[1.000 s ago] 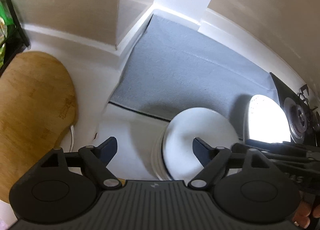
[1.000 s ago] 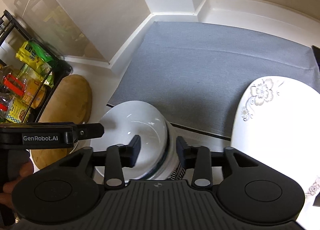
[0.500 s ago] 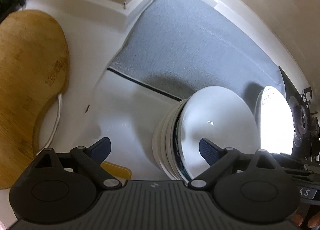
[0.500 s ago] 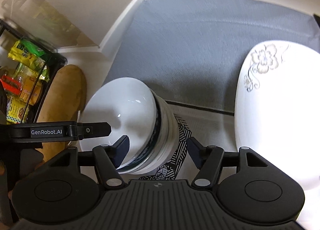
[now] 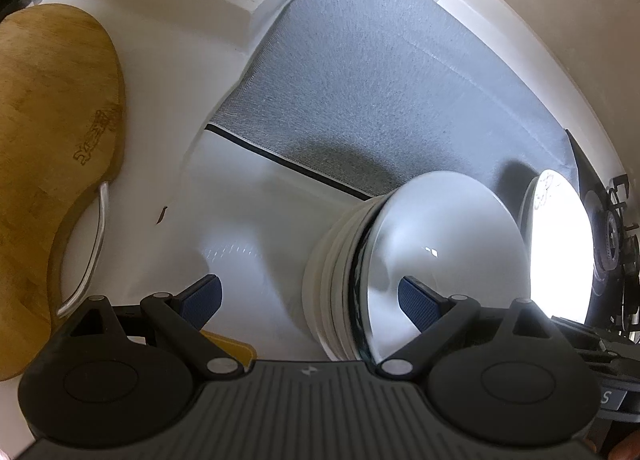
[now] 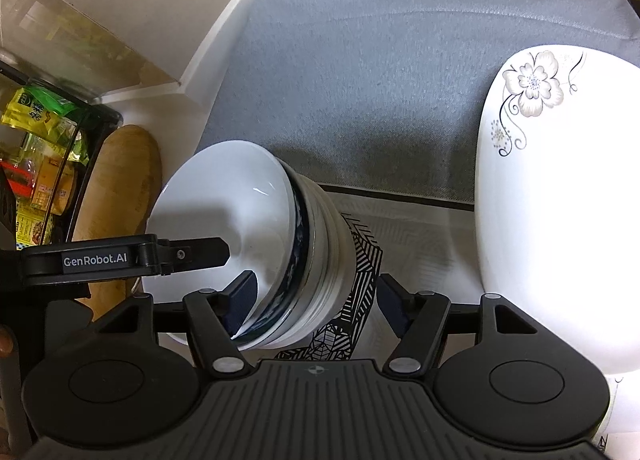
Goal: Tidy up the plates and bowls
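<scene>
Right wrist view alone shows flowered plate [image 6: 560,199], both grippers spread around stacked bowls [image 6: 256,244], nothing pinched.

I cannot see the base of the bowl stack [image 6: 312,260]; gripper housing covers it. The plate [image 6: 560,219] is cut off at the right edge.

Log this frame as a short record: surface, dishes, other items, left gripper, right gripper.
surface: white counter with a grey mat at the back
dishes: stack of bowls at the mat's front edge; flowered plate to its right
other items: wooden board; rack of packets
left gripper: open, one finger over the top bowl
right gripper: open, straddling the stack's rim, not pressing
</scene>
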The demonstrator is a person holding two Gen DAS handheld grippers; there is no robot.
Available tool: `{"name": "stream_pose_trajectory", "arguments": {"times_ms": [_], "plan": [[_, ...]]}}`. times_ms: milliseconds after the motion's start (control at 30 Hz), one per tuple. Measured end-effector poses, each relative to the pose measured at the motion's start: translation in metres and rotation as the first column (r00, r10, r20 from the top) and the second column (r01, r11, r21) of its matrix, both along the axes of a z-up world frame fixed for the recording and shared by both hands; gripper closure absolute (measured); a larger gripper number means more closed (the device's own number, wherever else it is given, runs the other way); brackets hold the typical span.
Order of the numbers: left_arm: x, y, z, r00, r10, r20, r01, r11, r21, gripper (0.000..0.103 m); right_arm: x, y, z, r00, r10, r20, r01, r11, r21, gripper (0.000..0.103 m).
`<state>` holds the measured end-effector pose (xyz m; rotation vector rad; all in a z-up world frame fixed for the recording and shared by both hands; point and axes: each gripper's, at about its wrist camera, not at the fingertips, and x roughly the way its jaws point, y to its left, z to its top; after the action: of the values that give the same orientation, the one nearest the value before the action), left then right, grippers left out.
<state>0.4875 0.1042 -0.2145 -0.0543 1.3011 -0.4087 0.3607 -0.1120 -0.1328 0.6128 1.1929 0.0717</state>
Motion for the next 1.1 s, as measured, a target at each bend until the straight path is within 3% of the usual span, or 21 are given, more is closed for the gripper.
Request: {"name": "stream_pose_trajectory", "arguments": {"times_ms": [800,967,1100], "plan": [[0.009,-0.011,-0.011,1.000,-0.020,-0.018,0.020,1.000,0.012,0.001,0.017,0.009,-0.017,0.999,0.017,-0.031,-0.017,1.000,0.002,0.033],[0.015,-0.013,-0.017,0.999,-0.032,-0.038,0.030,0.999,-0.037,0.000,0.022,0.008,-0.026,0.999,0.015,-0.039,-0.013,0.999,0.042,0.024],[0.015,-0.011,-0.026,0.997,-0.067,-0.045,0.061,0.992,-0.114,0.001,0.022,0.003,-0.041,1.000,-0.005,-0.028,0.009,0.990,0.143,0.012]]}}
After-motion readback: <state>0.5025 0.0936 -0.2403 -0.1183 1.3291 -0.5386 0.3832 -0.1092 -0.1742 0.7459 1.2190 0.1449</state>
